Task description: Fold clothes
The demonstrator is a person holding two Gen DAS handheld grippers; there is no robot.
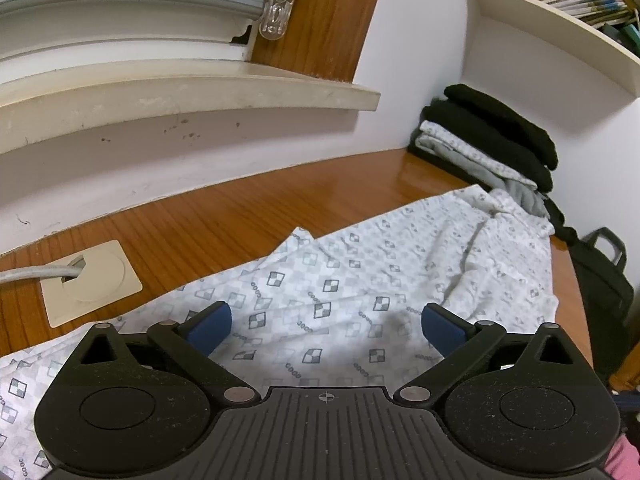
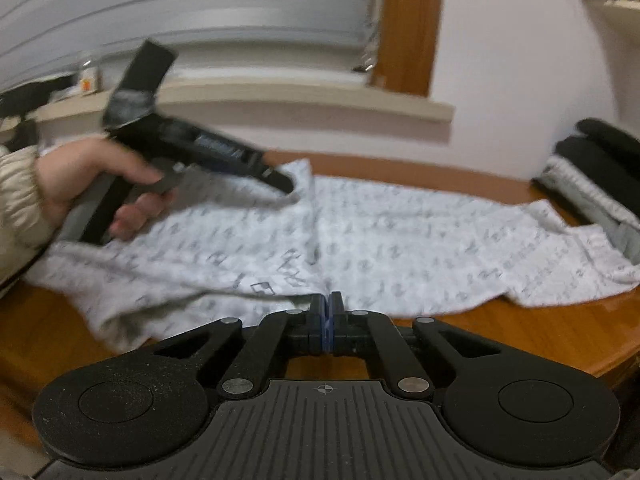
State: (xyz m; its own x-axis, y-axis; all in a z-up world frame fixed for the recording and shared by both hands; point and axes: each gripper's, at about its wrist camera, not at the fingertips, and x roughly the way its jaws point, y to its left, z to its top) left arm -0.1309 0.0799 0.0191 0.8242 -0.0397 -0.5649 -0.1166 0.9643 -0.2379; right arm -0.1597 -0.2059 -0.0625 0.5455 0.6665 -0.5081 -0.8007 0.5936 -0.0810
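The big brown table (image 2: 540, 332) holds a long white cloth with little grey squares (image 2: 400, 240). The cloth lies flat and stretched out, and its long way runs from side to side in front of both tongs, not away from them. In the right wrist view the near edge of the cloth sits right at the tips of the right tongs (image 2: 330, 303). Those tips are pressed tight together, and the picture is too blurry to tell if a bit of the cloth edge is pinched in there or not. The left tongs (image 1: 326, 322) are spread wide, and the cloth lies just under and ahead of them with nothing caught between. In the right wrist view the left tongs (image 2: 286, 186) reach down to the far edge of the cloth, close to its middle, held by a hand (image 2: 92, 184). So the right tongs are at the near edge and the left tongs at the far edge, about across from each other. I think the next fold depends on that. Past the right end of the cloth, a pile of folded clothes (image 1: 492, 140) waits by the wall.
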